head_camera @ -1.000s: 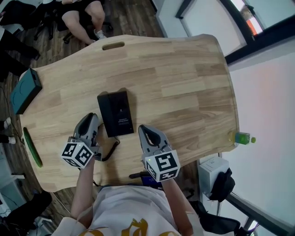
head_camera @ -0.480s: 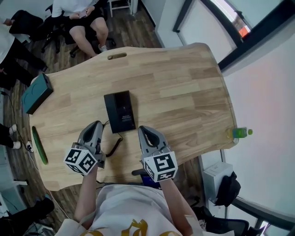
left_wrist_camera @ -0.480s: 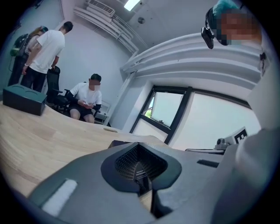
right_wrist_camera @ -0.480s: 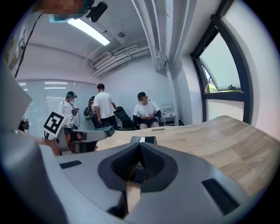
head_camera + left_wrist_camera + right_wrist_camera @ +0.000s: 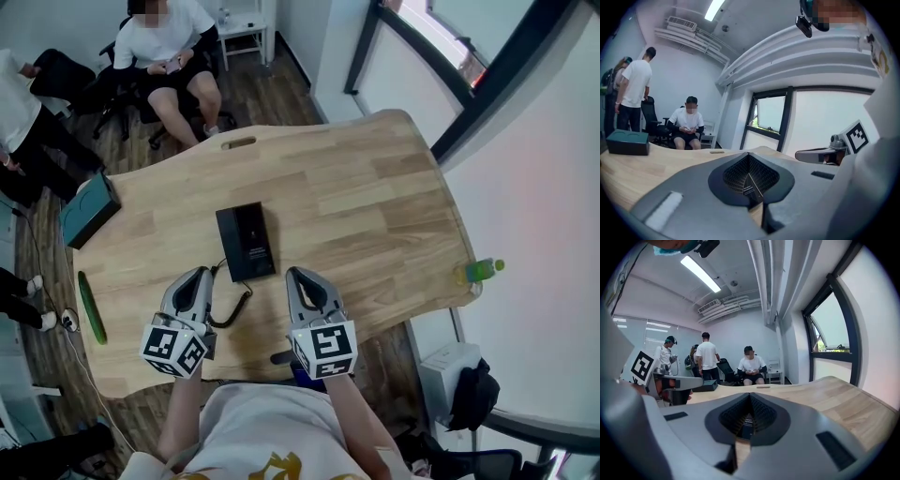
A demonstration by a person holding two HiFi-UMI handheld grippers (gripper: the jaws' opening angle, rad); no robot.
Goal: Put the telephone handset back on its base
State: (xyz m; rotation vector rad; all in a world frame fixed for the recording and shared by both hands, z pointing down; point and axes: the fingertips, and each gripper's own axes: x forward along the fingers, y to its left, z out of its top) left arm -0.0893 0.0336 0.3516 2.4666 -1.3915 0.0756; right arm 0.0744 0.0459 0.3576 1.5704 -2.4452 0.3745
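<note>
The black telephone [image 5: 247, 242] lies flat in the middle of the wooden table [image 5: 375, 197]. Its handset seems to rest along the base, and I cannot tell the two apart. A coiled black cord [image 5: 232, 309] runs from its near end toward me. My left gripper [image 5: 199, 274] hovers just near-left of the phone, beside the cord, shut with nothing in it. My right gripper [image 5: 298, 275] hovers near-right of the phone, also shut and empty. In the left gripper view the jaws [image 5: 749, 157] meet. In the right gripper view they [image 5: 750, 397] meet too.
A teal box [image 5: 89, 208] and a long green object [image 5: 91, 306] lie at the table's left side. A green bottle [image 5: 480, 271] stands at the right edge. People sit and stand beyond the far edge [image 5: 169, 47]. A window wall [image 5: 487, 84] runs along the right.
Both grippers have risen and drawn back from the telephone toward the near edge. The phone and its cord have stayed in place on the table.
</note>
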